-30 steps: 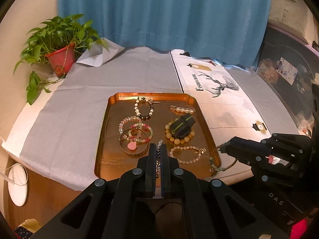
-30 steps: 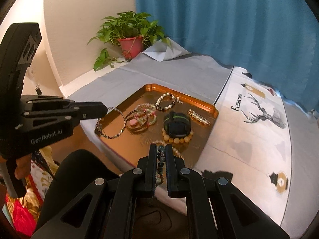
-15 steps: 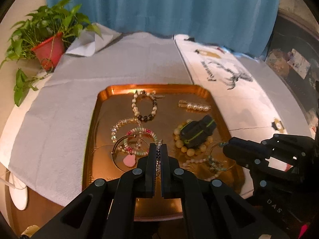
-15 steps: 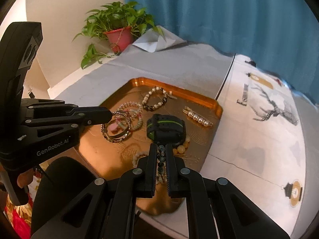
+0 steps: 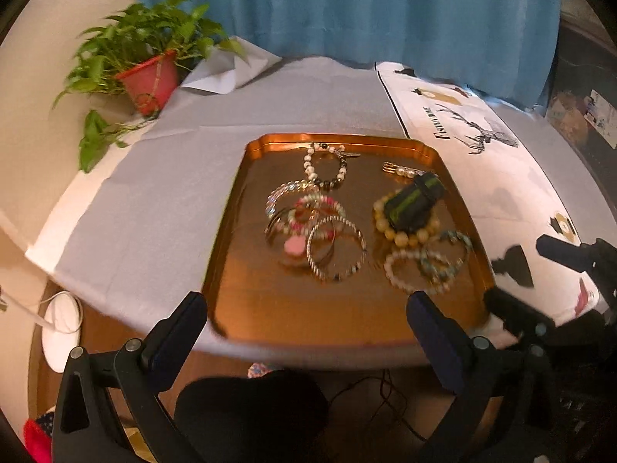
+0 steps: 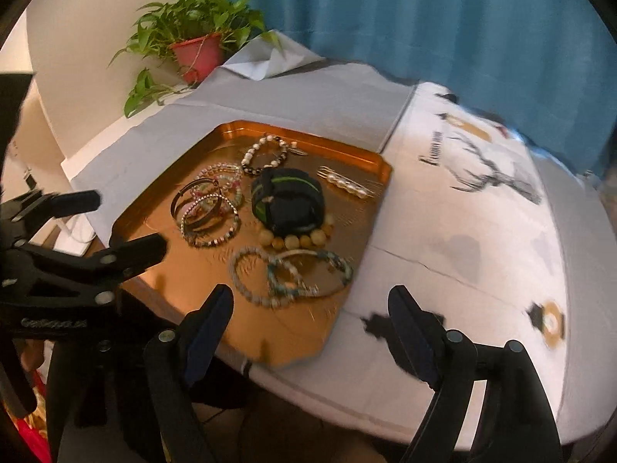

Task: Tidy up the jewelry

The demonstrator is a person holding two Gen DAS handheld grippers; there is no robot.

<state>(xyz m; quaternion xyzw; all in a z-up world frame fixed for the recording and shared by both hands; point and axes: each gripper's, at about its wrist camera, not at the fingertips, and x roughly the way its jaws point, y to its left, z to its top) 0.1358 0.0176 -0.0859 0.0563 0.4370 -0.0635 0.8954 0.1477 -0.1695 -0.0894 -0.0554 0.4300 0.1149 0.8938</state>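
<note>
left wrist: left gripper (image 5: 306,310) jaws just spread wide, nothing between; silver bracelet (image 5: 336,249) lying mid copper tray (image 5: 231,208) | right wrist: right gripper (image 6: 310,310) jaws just opened, empty; teal bead bracelet (image 6: 308,272) lying at tray near edge

Glossy copper-toned metal tray (image 5: 231,208); matt grey cloth (image 5: 162,177).

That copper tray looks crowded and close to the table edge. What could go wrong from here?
The tray has its near rim at the table edge, so a nudge from either open gripper might tip it. The silver bangle lies overlapping the pink charm bracelet, and the turquoise bracelet crosses the pale bead bracelet; lifting one may drag or tangle its neighbour. The black watch sits on the amber beads and could slide off.
</note>
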